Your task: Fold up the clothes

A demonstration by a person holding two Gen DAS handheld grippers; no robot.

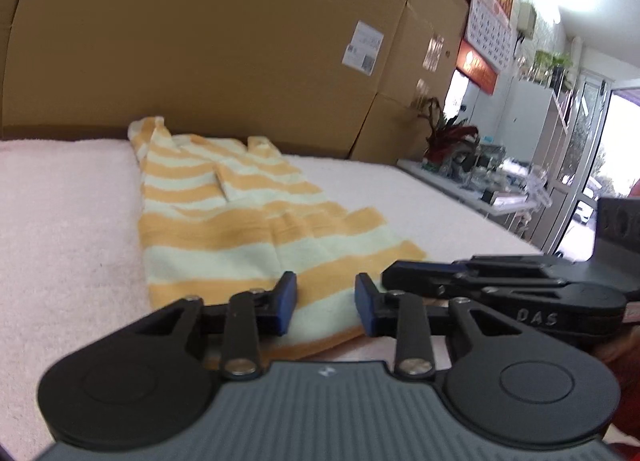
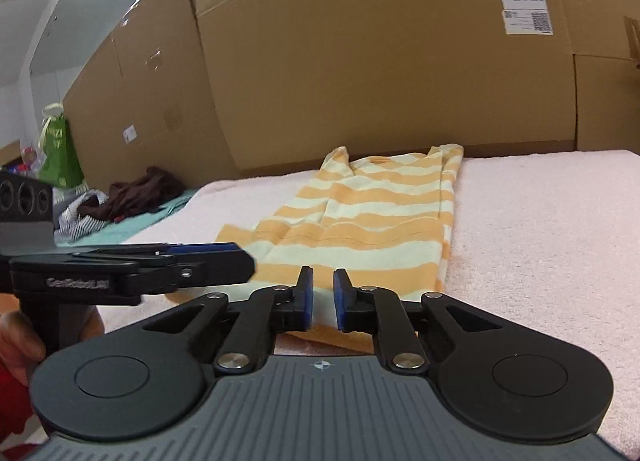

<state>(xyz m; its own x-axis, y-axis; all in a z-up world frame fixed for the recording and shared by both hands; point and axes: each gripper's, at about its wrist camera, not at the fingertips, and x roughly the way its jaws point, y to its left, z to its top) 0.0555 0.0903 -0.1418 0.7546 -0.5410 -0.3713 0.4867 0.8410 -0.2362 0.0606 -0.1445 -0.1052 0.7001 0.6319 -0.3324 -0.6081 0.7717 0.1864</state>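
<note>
We noted the cardboard boxes (image 2: pixel 360 61) filling the top of both frames. Below them, the pink-covered worktop (image 2: pixel 540 221) carried the striped garment (image 2: pixel 360 229) at frame centre, its long axis running from the near hem up toward the boxes. Both hands reached the hem about equally. The left gripper (image 1: pixel 326 303) had its fingers spread astride the hem; the right gripper (image 2: pixel 323 299) had its fingers narrowly parted there, pinching nothing. Dark clothes (image 2: pixel 140 193) lay well apart at mid-left.

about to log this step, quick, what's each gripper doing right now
Left gripper: jaws open, over the near hem of the striped shirt, gripping nothing.
Right gripper: jaws narrowly open, same hem, holding nothing.
</note>
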